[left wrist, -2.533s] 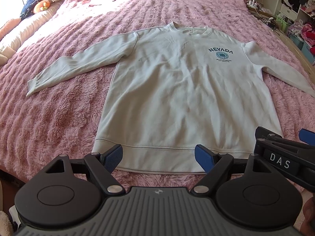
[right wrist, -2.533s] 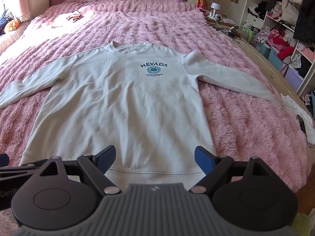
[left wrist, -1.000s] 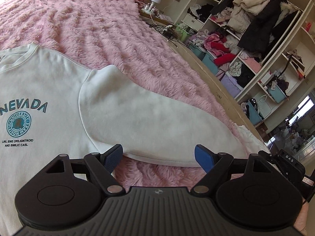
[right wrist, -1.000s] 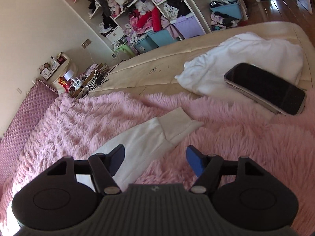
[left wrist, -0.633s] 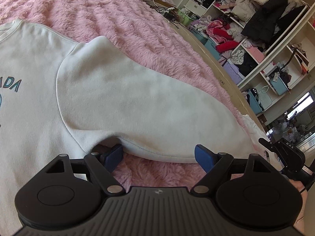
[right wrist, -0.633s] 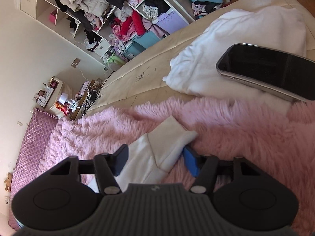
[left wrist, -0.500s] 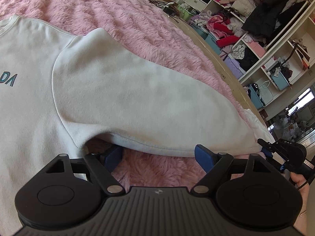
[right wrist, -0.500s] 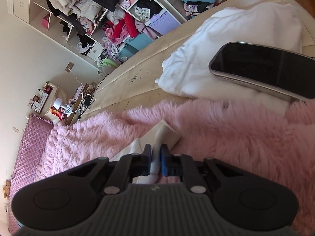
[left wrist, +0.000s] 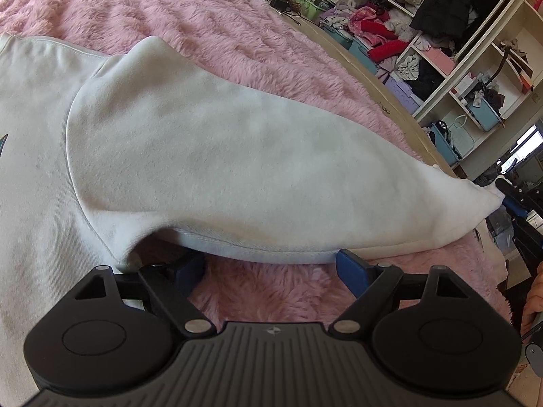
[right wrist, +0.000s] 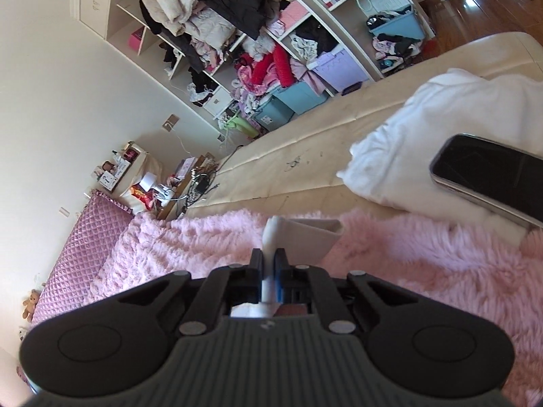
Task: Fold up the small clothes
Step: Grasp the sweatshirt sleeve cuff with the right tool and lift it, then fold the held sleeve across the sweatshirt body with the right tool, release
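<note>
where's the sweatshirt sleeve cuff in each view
Left wrist: the sleeve cuff is at the far right edge, mid-height, pinched by the right tool.
Right wrist: the cuff is at centre, sticking out of the shut tool.
Shared landmark: the cluttered white shelves.

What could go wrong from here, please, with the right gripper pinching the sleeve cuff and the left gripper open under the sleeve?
The right gripper pinches only a thin fold of the cuff, so it may slip out as the sleeve lifts. The left gripper is open under the sleeve near the armpit; closing there could catch the pink blanket too. The phone lies close by on white cloth, so a swinging sleeve might knock it.
</note>
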